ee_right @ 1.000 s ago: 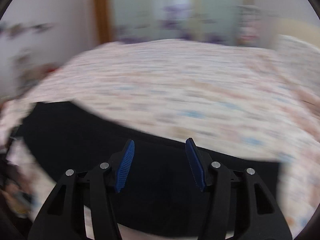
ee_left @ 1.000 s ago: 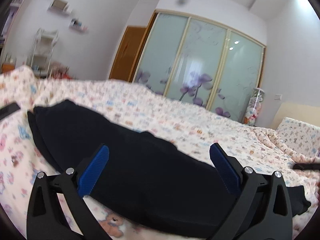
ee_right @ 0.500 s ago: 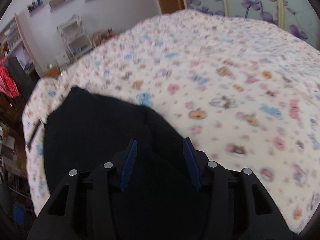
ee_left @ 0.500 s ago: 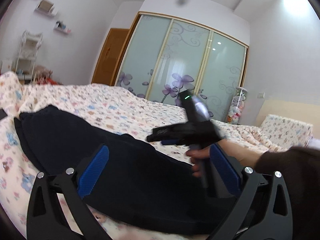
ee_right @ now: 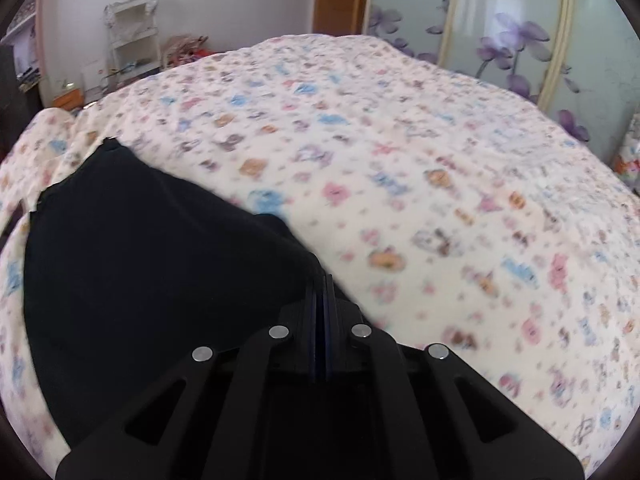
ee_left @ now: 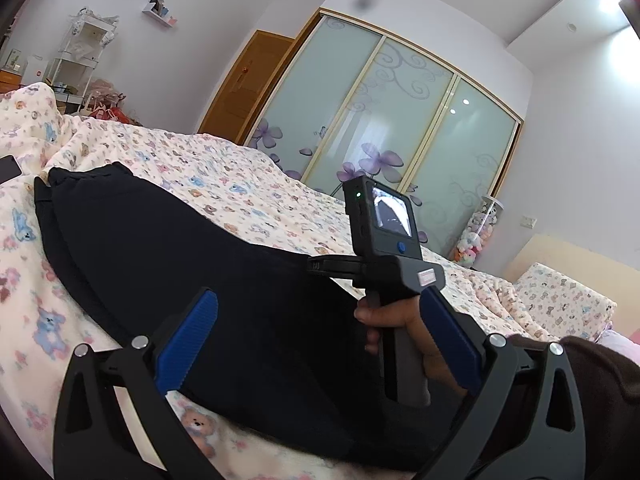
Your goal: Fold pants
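Note:
Black pants (ee_left: 168, 240) lie flat along the near side of the bed (ee_left: 240, 184), which has a cartoon-print sheet. My left gripper (ee_left: 318, 296) hovers low over the pants near their front edge, its blue pads wide apart with nothing between them. A hand (ee_left: 396, 316) holds my right gripper (ee_left: 316, 266) over the pants' far edge. In the right wrist view the right gripper (ee_right: 320, 280) has its pads pressed together on the far edge of the pants (ee_right: 140, 260), pinching the cloth.
A dark phone (ee_left: 8, 166) lies on the sheet at the far left. A pillow (ee_left: 560, 296) sits at the right end of the bed. Behind stand a glass-door wardrobe (ee_left: 380, 140), a wooden door (ee_left: 248, 84) and a white shelf rack (ee_left: 80, 52).
The right gripper swept left across the bed into the left wrist view, dropped onto the pants' far edge and shut its jaws. The left gripper rolled slightly and stayed open.

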Demonstrator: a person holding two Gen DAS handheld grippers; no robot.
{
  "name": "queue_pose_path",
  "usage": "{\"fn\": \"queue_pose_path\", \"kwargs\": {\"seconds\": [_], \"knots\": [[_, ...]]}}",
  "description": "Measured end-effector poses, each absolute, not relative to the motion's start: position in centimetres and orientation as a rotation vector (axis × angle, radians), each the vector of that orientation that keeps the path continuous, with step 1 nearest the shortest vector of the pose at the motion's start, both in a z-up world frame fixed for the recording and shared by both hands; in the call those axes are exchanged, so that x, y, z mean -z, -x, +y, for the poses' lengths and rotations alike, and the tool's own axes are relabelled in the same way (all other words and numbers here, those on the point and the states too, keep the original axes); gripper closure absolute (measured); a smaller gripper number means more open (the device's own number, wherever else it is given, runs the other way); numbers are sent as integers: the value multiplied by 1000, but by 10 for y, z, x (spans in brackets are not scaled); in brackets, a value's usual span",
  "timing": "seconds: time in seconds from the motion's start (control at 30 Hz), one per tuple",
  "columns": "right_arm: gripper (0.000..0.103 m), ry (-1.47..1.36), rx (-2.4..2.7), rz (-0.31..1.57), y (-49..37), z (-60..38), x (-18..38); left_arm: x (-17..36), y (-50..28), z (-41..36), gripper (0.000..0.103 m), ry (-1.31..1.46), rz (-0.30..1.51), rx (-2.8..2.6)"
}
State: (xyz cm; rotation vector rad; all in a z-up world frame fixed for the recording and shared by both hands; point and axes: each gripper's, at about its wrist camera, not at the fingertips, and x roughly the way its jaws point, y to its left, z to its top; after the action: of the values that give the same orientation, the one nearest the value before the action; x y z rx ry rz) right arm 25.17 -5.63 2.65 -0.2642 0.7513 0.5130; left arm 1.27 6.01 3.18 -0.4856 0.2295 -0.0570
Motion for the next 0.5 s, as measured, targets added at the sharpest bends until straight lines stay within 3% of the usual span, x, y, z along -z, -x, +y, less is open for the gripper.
{"fn": "queue_pose_path", "kwargs": {"seconds": [0.17,0.23,0.3,0.33,0.5], "knots": [[93,358,-495,830,-267,-43,19,-30,-13,60,2,476,225,42],[84,317,-501,829,-266,-50,13,-29,-16,61,2,478,238,37],[60,214,-486,833,-265,-76,-7,-28,-17,66,2,494,244,33],[55,161,-486,819,-262,-88,-16,-28,-17,68,2,506,244,20],[53,-183,-534,798,-234,-187,-53,-26,-19,83,2,574,250,-24]]}}
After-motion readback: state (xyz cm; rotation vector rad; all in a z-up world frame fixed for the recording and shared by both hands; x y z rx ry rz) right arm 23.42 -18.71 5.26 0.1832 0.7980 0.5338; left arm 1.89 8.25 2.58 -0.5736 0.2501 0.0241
